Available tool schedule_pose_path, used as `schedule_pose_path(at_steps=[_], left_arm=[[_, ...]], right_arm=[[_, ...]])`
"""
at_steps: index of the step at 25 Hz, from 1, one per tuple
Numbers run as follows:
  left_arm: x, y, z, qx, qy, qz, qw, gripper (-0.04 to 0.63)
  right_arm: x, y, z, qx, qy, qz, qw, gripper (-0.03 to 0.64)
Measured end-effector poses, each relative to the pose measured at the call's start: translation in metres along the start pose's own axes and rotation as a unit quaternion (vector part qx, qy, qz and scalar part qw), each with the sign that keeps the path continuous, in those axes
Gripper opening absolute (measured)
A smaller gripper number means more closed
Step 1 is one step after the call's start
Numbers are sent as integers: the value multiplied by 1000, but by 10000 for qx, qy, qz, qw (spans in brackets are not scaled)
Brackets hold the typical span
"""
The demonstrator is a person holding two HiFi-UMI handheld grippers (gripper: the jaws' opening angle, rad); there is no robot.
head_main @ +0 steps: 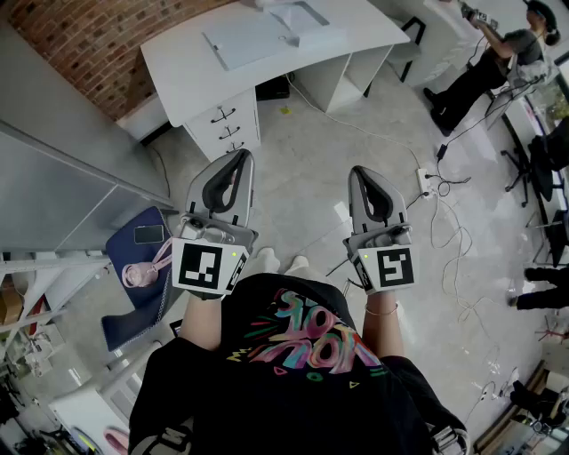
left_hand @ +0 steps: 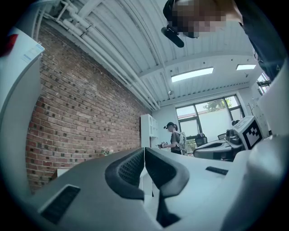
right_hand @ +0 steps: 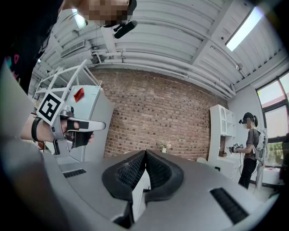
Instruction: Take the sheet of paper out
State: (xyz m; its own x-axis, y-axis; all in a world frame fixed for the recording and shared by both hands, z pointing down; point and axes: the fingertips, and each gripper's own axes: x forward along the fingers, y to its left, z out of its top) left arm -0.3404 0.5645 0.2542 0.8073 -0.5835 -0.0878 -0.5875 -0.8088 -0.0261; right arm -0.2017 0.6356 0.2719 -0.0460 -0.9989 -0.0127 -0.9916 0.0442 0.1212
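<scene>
Two tongs are sticking out level in front of the person, side by side and well apart. The left tongs [head_main: 240, 154] are squeezed all the way shut, and nothing is sitting between them. The right tongs [head_main: 359, 169] are closed tight too, with their tips touching, and they are holding nothing. Both are hanging over the grey floor [head_main: 311, 187], not touching anything.

A flat pale sheet [head_main: 242, 37] is lying on the white desk [head_main: 178, 62] at the far side, well away from both tongs. From here I cannot tell if it is paper or a thin folder. A white tray [head_main: 307, 18] is sitting just beside it on the desk. Drawers [head_main: 227, 124] are showing under the near end of the desk.

A brick wall [head_main: 98, 31] is running behind the desk. To the left of the left tongs, a blue chair [head_main: 120, 244] is standing with a phone [head_main: 148, 234] and pink headphones [head_main: 142, 269] lying on it. Cables [head_main: 444, 222] are trailing over the floor to the right of the right tongs. Another person [head_main: 493, 67] is standing far off at the right, holding something up in their hands.
</scene>
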Motion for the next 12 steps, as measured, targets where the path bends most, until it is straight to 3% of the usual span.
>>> schedule_pose_path(at_steps=[12], left_arm=[[6,20,4,1,-88,-23,10000,28]], right_arm=[[20,10,8,28,-89,-15,10000,20]])
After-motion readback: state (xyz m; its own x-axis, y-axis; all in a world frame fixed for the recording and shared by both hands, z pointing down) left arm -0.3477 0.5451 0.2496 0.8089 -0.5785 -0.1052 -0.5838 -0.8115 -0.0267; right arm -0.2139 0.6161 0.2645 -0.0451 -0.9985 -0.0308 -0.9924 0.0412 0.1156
